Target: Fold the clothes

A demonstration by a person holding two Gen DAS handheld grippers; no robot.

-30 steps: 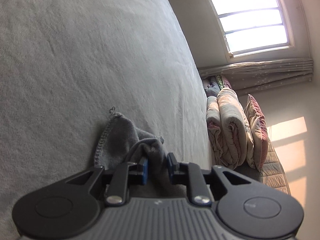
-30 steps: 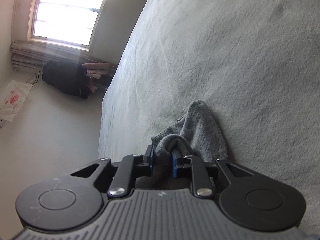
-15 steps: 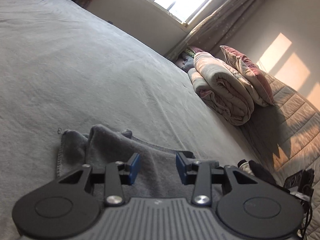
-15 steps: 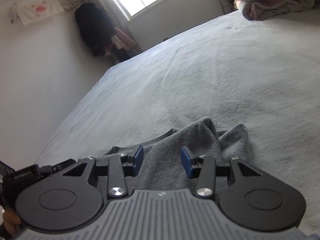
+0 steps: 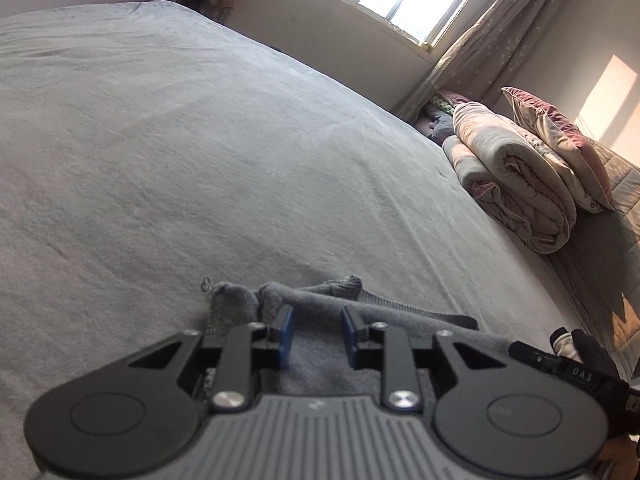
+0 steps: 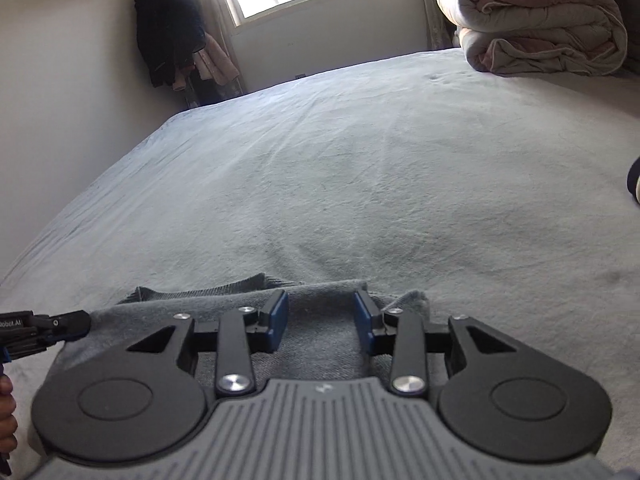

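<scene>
A: What's taking up most of the room here?

B: The bed (image 6: 360, 168) is filling nearly everything, its grey cover lying broad and mostly bare, sloping off to an edge on the window side. A rolled quilt (image 5: 516, 184) and a pillow (image 5: 560, 148) are sitting well apart at the head end, and dark coats (image 6: 168, 28) are hanging in the far corner. So there's plenty of open cover ahead and to both sides for spreading or turning cloth.

A: And the garment?

B: The grey knit garment (image 6: 320, 312) is lying at the near edge of the bed, right under both tools. Its far side is bunching into small humps in the left wrist view, and a ribbed hem (image 6: 224, 286) is showing along its far edge.

A: How is it likely handling?

B: I'm judging it soft, light and limp, a bit grippy on that fleecy cover, so it's likely dragging rather than sliding. The ribbed hem or a corner looks like the firmest place to pinch.

A: The tongs?

B: The left gripper (image 5: 316, 332) is standing with its blue pads parted, holding nothing, the cloth lying below the gap. The right gripper (image 6: 322, 320) is gaping likewise, wider if anything, also gripping nothing.
</scene>
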